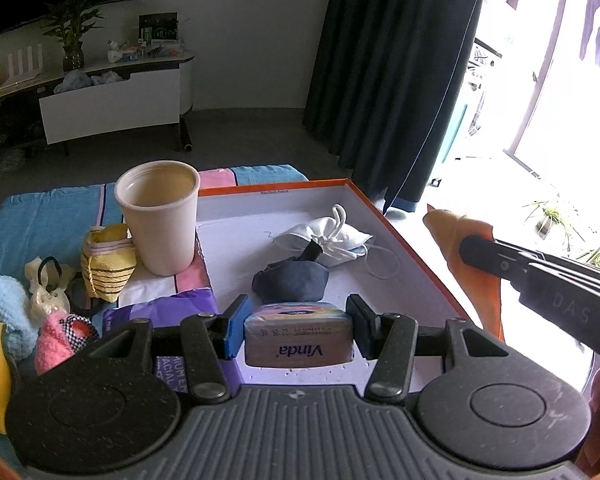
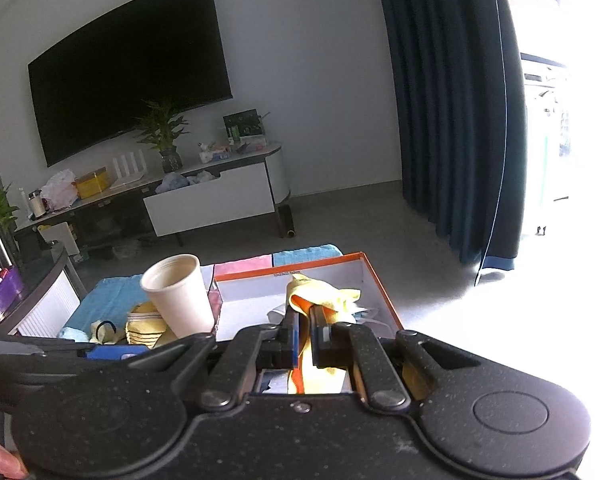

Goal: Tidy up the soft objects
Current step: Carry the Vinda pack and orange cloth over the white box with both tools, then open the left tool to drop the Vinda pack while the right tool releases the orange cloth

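living-room background, striped towel (image 1: pixel 40 216) as work surface, orange-rimmed box (image 1: pixel 400 236) set on it beside a cup (image 1: pixel 160 220). left gripper (image 1: pixel 296 330) is angled downward over the box, jaws partly apart and pressed on a vinda tissue pack (image 1: pixel 298 340), its long axis spanning the jaws. right gripper (image 2: pixel 305 334) is pointed shallowly downward above the box, jaws clamped tight on an orange-yellow cloth (image 2: pixel 320 294) that hangs limp.

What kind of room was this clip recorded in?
Most likely a home living room: a large dark television hangs on the wall above a low media cabinet with a potted plant, and a floor-length dark curtain hangs by a bright window.
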The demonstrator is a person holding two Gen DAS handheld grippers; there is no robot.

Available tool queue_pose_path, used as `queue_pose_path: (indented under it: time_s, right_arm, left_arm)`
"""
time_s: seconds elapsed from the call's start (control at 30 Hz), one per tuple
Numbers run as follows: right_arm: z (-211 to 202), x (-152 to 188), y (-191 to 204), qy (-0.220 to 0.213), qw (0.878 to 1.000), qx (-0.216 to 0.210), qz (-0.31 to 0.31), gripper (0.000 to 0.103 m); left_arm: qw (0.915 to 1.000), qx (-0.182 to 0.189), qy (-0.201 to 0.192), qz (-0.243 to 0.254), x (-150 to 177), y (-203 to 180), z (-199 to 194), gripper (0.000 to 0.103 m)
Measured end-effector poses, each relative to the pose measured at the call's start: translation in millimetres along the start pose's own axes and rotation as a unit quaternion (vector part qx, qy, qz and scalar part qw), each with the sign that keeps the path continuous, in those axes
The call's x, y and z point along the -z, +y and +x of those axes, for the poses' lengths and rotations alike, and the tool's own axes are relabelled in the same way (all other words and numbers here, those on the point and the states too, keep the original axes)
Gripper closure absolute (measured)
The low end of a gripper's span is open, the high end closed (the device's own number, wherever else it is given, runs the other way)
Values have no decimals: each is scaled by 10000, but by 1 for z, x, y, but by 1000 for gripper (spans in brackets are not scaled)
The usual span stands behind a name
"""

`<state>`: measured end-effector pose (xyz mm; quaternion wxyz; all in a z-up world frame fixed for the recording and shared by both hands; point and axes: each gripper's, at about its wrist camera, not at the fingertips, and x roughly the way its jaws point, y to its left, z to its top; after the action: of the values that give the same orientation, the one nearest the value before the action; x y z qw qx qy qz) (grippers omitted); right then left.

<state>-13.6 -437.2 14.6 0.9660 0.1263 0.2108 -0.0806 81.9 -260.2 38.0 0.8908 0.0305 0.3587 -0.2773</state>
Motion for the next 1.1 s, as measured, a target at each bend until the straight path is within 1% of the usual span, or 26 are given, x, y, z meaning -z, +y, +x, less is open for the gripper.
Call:
queue_pose_path:
  time_s: [0.37, 1.1]
  right_arm:
    - [14, -2, -3, 32, 10000, -14, -1, 96]
    - [67, -33, -9, 137, 9997, -20, -193, 96]
  left_arm:
    - [9999, -104, 25, -40, -12, 3, 13, 50]
    - [9995, -274, 88, -119, -43, 13, 46, 50]
